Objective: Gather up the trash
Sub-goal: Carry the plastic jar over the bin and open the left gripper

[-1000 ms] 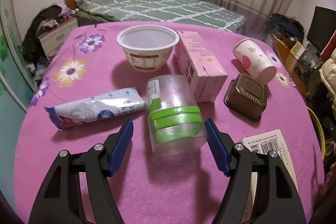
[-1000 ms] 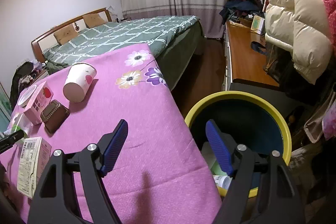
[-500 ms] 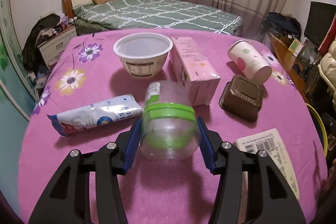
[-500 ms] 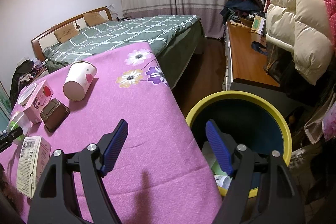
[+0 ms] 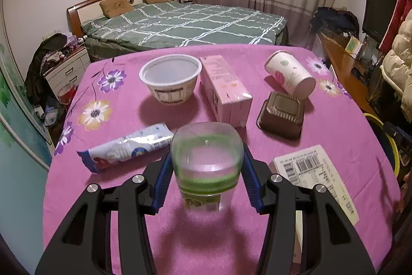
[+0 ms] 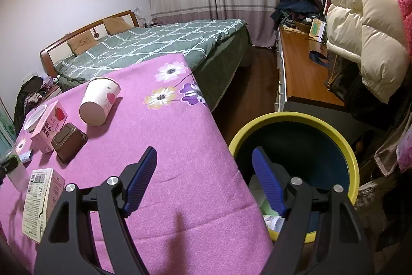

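Note:
A clear plastic cup [image 5: 206, 146] with a green band sits between the blue pads of my left gripper [image 5: 207, 179], lifted off the pink tablecloth [image 5: 334, 125] with one round end towards the camera. The jaws are still closing and the pads press on its sides. On the cloth lie a snack wrapper [image 5: 126, 148], a white bowl [image 5: 170, 79], a pink carton [image 5: 224, 92], a tipped paper cup [image 5: 289, 74], a brown plastic tray [image 5: 280, 112] and a barcoded white box [image 5: 316, 179]. My right gripper [image 6: 204, 164] is open and holds nothing, over the table edge beside the yellow-rimmed bin [image 6: 283, 117].
The bin stands on the floor off the table's right edge and holds some trash. A green bed [image 5: 185, 25] lies beyond the table. A wooden desk [image 6: 301, 74] and a cream padded jacket [image 6: 365, 25] are on the right.
My left gripper closed around the clear cup and raised it off the cloth, and the cup tipped so that one end faces the camera. The right gripper stayed where it was.

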Demonstrator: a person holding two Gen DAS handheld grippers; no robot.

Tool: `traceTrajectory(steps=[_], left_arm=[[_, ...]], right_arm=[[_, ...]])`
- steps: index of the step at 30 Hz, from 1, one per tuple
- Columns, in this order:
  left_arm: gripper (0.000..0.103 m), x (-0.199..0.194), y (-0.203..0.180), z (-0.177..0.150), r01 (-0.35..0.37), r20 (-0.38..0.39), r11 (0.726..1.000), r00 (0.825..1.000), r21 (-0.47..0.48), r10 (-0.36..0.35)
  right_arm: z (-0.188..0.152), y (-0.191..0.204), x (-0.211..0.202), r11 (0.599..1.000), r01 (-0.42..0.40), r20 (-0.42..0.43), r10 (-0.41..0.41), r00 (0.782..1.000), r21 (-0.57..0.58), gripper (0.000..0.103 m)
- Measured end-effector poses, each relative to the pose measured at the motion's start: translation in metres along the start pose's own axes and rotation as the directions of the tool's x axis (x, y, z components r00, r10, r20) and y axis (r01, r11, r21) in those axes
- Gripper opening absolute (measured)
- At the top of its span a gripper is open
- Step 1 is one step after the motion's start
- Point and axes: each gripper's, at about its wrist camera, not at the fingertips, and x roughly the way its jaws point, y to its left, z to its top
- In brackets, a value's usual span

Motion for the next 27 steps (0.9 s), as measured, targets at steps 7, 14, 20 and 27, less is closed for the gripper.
traceTrajectory(steps=[7, 14, 20, 27], left_arm=[[0.05, -0.002, -0.001, -0.008, 0.003, 0.005, 1.0, 1.0, -0.002, -0.003], [0.05, -0.028, -0.013, 0.004, 0.02, 0.05, 0.999, 0.999, 0.034, -0.021], [0.05, -0.054, -0.047, 0.024, 0.068, 0.088, 0.993, 0.993, 0.097, -0.077], [0.05, -0.063, -0.118, 0.049, 0.188, 0.106, 0.965, 0.972, 0.185, -0.21]], right_arm=[[0.0, 0.0, -0.001, 1.0, 0.0, -0.002, 0.0, 1.0, -0.001, 0.073], [0.0, -0.006, -0.007, 1.0, -0.025, 0.029, 0.025, 0.999, 0.014, 0.073], [0.001, -0.025, -0.029, 1.0, 0.002, 0.054, -0.002, 0.999, -0.006, 0.073], [-0.003, -0.071, -0.056, 0.997, 0.05, 0.084, -0.054, 0.995, 0.053, 0.078]])
